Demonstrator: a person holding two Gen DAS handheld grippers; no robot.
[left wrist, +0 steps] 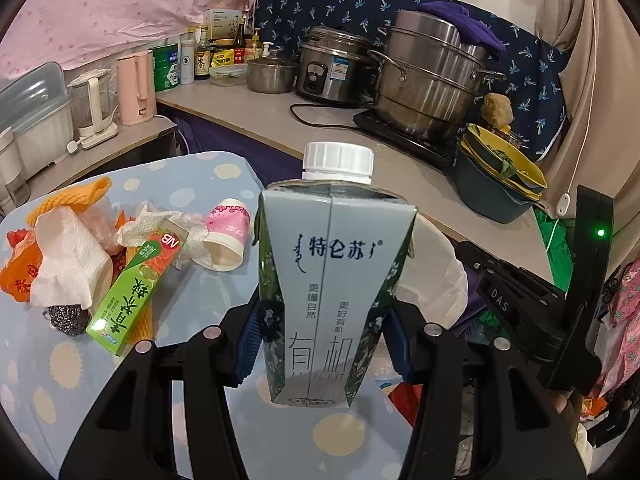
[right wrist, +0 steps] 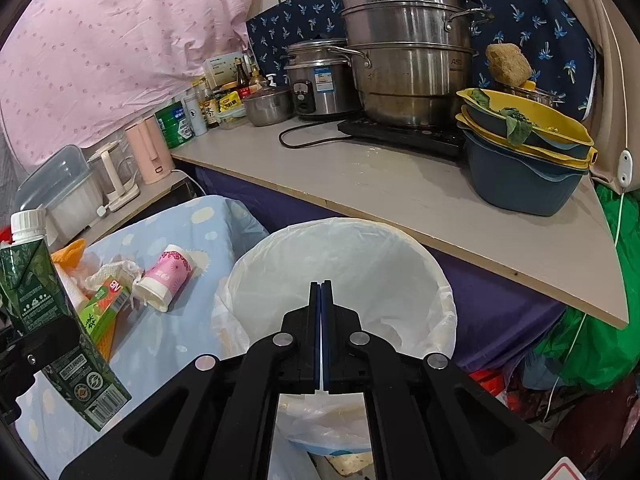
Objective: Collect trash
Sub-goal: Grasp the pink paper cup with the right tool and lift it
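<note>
My left gripper [left wrist: 322, 320] is shut on a grey-green milk carton [left wrist: 332, 280] with a white cap, held upright above the blue dotted table [left wrist: 200, 184]. The same carton [right wrist: 52, 320] shows at the left edge of the right wrist view. My right gripper [right wrist: 321, 292] is shut with nothing in it, hovering over a bin lined with a white bag [right wrist: 340, 272]. On the table lie a pink paper cup [left wrist: 226, 236], a green box [left wrist: 136, 292], crumpled tissue [left wrist: 68, 256], orange wrappers [left wrist: 20, 276] and a steel scourer [left wrist: 66, 320].
A counter [right wrist: 420, 196] behind the bin holds steel pots [right wrist: 404, 52], a rice cooker [right wrist: 320, 80], stacked yellow and blue basins [right wrist: 524, 160], bottles and a pink kettle [right wrist: 148, 148]. Green bags [right wrist: 600, 320] lie below at the right.
</note>
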